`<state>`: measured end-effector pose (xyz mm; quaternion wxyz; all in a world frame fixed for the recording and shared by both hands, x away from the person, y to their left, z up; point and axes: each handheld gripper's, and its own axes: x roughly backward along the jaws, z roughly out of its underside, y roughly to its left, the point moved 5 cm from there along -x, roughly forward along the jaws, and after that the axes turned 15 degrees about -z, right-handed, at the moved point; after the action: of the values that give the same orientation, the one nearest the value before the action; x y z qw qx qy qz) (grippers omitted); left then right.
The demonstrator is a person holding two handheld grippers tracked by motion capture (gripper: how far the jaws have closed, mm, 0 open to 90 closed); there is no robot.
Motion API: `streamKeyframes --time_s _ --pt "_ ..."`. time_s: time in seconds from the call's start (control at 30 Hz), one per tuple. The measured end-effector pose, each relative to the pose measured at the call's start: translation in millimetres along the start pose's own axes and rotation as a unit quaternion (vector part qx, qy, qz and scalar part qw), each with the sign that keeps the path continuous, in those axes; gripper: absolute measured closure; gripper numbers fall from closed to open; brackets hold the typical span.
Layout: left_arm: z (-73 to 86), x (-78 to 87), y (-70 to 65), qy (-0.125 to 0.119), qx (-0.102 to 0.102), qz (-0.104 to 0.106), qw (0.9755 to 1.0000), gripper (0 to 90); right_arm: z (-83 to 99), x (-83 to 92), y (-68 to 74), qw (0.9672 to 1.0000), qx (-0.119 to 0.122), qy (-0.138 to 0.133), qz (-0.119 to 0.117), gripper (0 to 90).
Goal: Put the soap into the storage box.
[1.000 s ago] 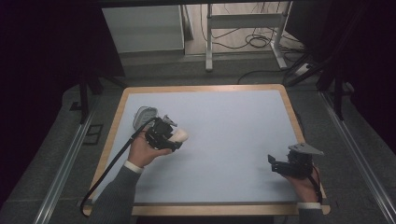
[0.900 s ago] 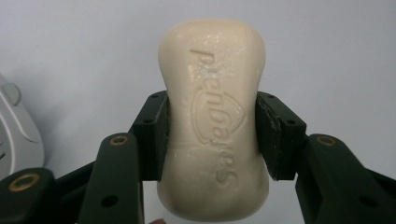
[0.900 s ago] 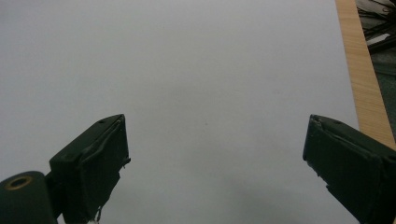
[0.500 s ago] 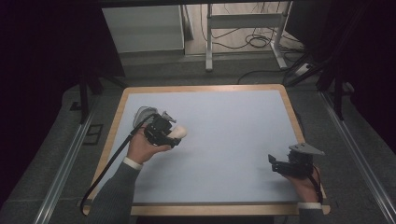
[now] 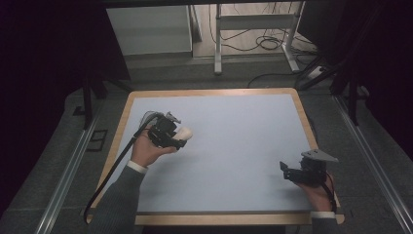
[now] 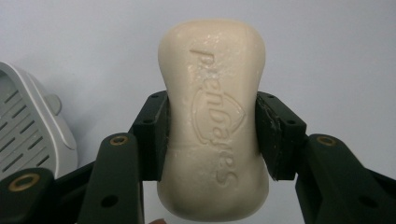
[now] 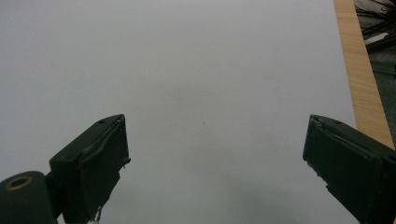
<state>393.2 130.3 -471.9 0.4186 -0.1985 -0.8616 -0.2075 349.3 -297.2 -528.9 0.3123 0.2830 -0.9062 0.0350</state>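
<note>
A cream bar of soap (image 6: 212, 65) with embossed lettering is clamped across its waist between the jaws of my left gripper (image 6: 211, 133). In the high view this gripper (image 5: 176, 138) hovers over the table's left half, and the soap (image 5: 184, 132) sticks out to the right of it. A grey slotted soap dish (image 6: 25, 133) lies on the mat just left of the jaws in the left gripper view. My right gripper (image 5: 286, 171) rests near the front right corner. Its jaws stand wide apart over bare mat (image 7: 215, 163) with nothing between them.
The pale blue mat (image 5: 234, 146) covers a table with a wooden rim (image 5: 302, 114); that rim (image 7: 362, 79) runs close to the right gripper's right jaw. A black cable (image 5: 114, 168) trails from the left gripper off the table's left edge. Floor rails and table legs lie beyond.
My left gripper has drifted slightly toward the far side with the soap and turned a little. The right gripper has stayed put.
</note>
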Motion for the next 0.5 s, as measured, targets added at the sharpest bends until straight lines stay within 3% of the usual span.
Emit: streamKeyframes --time_s 0.5 --pt "-3.2 -6.7 18.2 0.006 0.014 -0.012 0.9998 49.5 0.1 0.1 -1.1 1.0000 0.000 0.000 0.002 6.6"
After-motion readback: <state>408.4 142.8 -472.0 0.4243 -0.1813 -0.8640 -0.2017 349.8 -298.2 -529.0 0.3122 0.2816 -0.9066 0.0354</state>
